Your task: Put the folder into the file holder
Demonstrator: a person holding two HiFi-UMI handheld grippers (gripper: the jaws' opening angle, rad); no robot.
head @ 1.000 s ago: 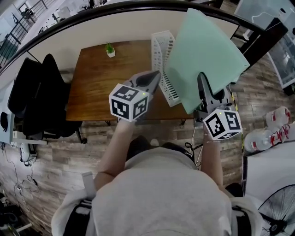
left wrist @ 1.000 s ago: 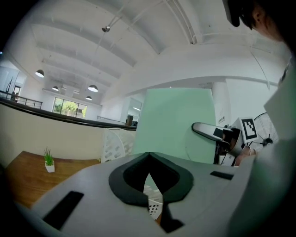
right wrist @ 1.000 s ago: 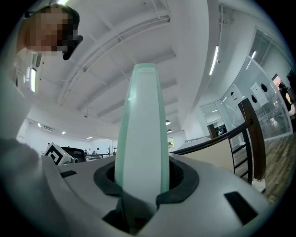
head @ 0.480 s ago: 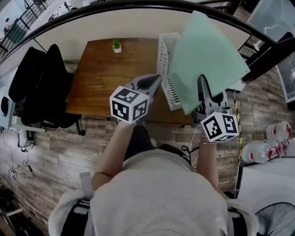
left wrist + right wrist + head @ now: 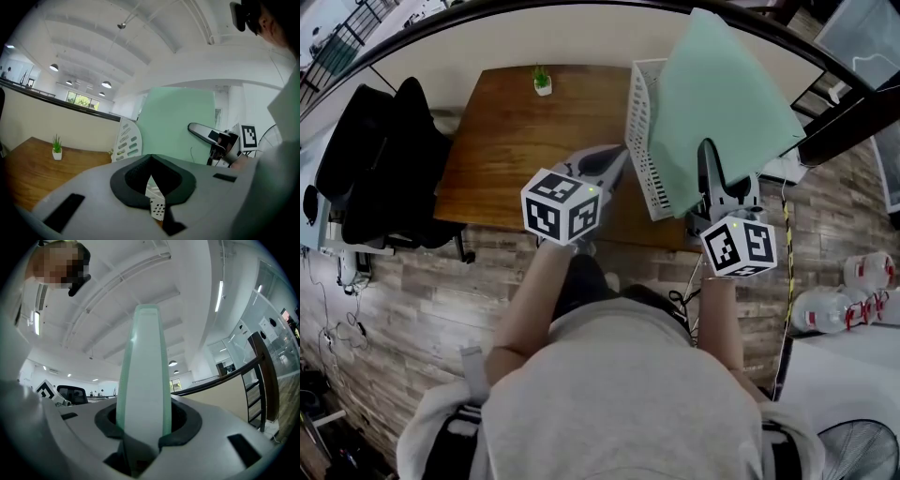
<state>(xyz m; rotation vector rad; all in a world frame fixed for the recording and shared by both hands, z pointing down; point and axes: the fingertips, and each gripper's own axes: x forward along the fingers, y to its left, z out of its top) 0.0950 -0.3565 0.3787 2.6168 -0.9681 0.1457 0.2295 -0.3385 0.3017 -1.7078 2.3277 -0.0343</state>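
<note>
Half the job was left, I think: my right claw (image 5: 709, 155) pinched the folder (image 5: 722, 94) beside the holder (image 5: 643, 131), and my left claw (image 5: 622, 153) was closed with nothing in it.

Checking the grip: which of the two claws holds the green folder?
The right claw: its jaws are clamped on the green folder, seen edge-on between them. The left claw is shut with nothing between its jaws.

Brown wooden table (image 5: 516, 159) pushed up against the cream wall, with a tiny potted plant (image 5: 543, 81) right at its far edge. Black chair (image 5: 375, 169) just off its left end on the plank floor (image 5: 412, 309), and big water bottles (image 5: 820, 309) lying well off to the right.
</note>
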